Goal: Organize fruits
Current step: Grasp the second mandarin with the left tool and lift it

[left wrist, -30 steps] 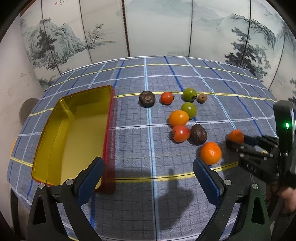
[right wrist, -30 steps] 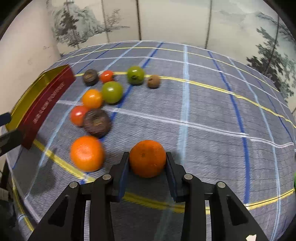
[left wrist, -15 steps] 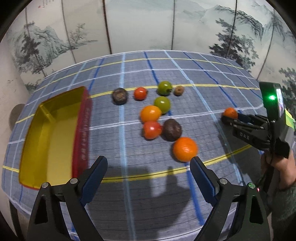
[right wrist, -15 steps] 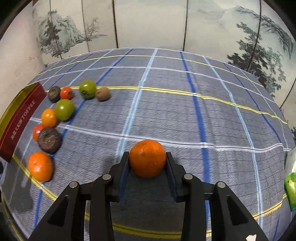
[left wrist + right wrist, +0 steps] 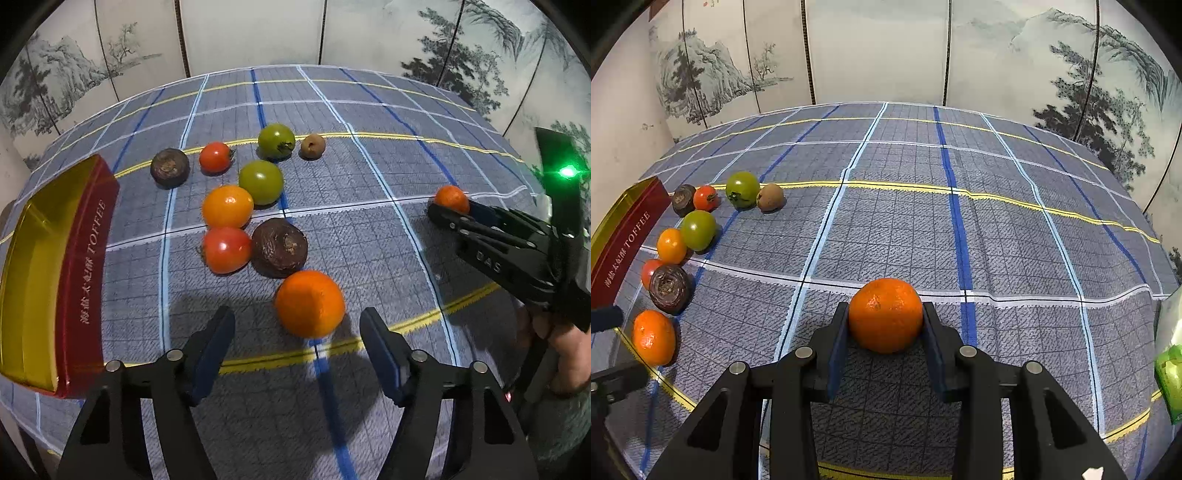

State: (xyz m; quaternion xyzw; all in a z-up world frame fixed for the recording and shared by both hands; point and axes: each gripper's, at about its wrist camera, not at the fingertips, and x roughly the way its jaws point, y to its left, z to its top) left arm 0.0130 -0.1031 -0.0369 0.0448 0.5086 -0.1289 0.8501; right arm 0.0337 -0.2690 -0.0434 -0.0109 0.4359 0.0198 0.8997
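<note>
Two wrist views show us a table under a woven blue-grey checked cloth (image 5: 369,236), with fruits scattered beside a toffee tin (image 5: 55,266). From the left wrist view, we see our left gripper (image 5: 297,347) with its blue-padded jaws apart and just now narrowing; the nearest mandarin (image 5: 309,303) sits just ahead of the tips, not yet touched. Touching or nearly touching it from behind is a dark wrinkled fruit (image 5: 279,246), with a glossy red tomato (image 5: 226,249) at its side, then an orange tomato (image 5: 227,206), a smooth green tomato (image 5: 261,182), and farther back a second dark fruit (image 5: 170,168), a small red tomato (image 5: 215,157), another green tomato (image 5: 276,141) and a small brown fruit (image 5: 312,146). The tin, red outside and shiny gold inside, lies open and holds nothing we can see, at the left edge. On the right, a hand (image 5: 565,354) holds the right gripper (image 5: 448,210), clamped on a second mandarin (image 5: 451,198). We judge that a jaw closing off-centre could nudge the round mandarin so it rolls into its neighbours. From the right wrist view, we see the right gripper's pads (image 5: 837,347) pressed on both sides of the dimpled held mandarin, low over the cloth and well apart from the tin; a loosened grip could let it roll away. A green object (image 5: 1169,384) at the right edge is too cropped to identify.
</note>
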